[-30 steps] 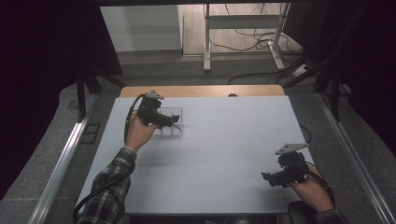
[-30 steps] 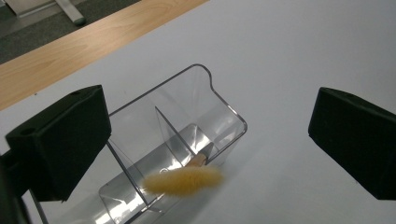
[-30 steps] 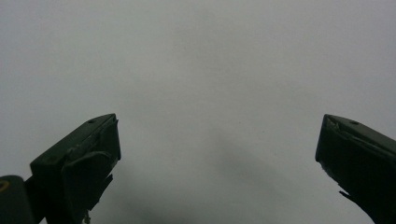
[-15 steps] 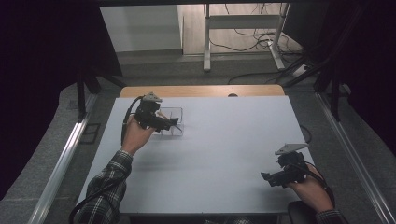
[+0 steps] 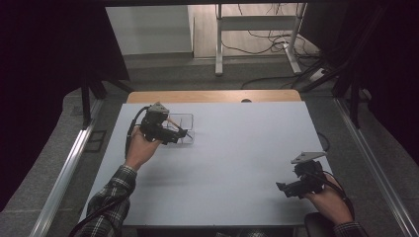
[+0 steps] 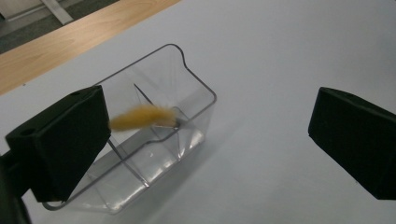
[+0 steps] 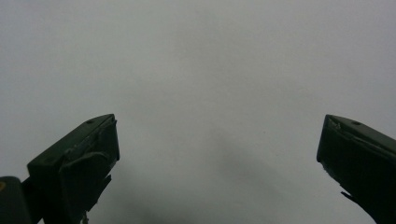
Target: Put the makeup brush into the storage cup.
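Observation:
A clear plastic box point(image 6: 154, 140) with inner dividers stands on the pale table point(image 5: 237, 148) at the far left. A small yellow-orange piece point(image 6: 142, 117), blurred by motion, is inside the box near a divider. My left gripper point(image 6: 210, 140) hangs open just above the box point(image 5: 182, 129), jaws wide apart with nothing between them. In the high view the left gripper point(image 5: 179, 133) sits over the box's near left side. My right gripper point(image 5: 285, 190) is open low over bare table near the front right corner, its jaws empty in the right gripper view point(image 7: 217, 154).
A wooden strip point(image 5: 212, 96) runs along the table's far edge. Beyond it are a metal stand's legs point(image 5: 220, 44) and cables on the floor. Dark curtains flank both sides. Rails run beside the table at left and right.
The left hand has drifted slightly left over the clear box. The right gripper has stayed where it was.

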A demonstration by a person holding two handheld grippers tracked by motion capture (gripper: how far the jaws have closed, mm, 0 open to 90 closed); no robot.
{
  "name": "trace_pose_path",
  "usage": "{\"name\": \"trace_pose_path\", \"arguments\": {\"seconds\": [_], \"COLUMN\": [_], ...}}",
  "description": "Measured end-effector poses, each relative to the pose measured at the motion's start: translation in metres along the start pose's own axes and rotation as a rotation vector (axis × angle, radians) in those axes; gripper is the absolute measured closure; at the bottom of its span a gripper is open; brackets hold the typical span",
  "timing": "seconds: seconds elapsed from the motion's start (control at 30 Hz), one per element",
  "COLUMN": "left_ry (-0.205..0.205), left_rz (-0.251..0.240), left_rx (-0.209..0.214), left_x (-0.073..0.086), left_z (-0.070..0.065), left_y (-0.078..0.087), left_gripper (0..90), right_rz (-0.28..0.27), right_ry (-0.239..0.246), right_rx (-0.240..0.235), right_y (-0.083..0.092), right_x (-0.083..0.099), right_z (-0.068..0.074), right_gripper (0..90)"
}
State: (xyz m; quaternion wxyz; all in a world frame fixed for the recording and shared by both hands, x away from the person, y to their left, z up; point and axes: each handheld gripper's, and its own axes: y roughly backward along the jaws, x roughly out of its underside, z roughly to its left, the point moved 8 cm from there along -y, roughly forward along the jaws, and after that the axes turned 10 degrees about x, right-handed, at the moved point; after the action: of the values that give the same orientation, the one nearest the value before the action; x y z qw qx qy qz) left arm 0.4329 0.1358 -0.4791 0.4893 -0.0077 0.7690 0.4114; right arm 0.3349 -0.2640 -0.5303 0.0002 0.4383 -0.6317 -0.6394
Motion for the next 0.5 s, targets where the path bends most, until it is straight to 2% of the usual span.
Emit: {"name": "trace_pose_path", "arguments": {"seconds": [0.5], "left_ry": [-0.011], "left_rz": [0.003], "left_rx": [-0.007], "left_x": [0.012], "left_z": [-0.010], "left_y": [0.003], "left_gripper": [0.0], "right_rz": [-0.003], "right_ry": [0.000], "right_rx": [-0.011], "right_y": [0.000], "right_x": [-0.001], "right_z": [0.001], "right_gripper": [0.0]}}
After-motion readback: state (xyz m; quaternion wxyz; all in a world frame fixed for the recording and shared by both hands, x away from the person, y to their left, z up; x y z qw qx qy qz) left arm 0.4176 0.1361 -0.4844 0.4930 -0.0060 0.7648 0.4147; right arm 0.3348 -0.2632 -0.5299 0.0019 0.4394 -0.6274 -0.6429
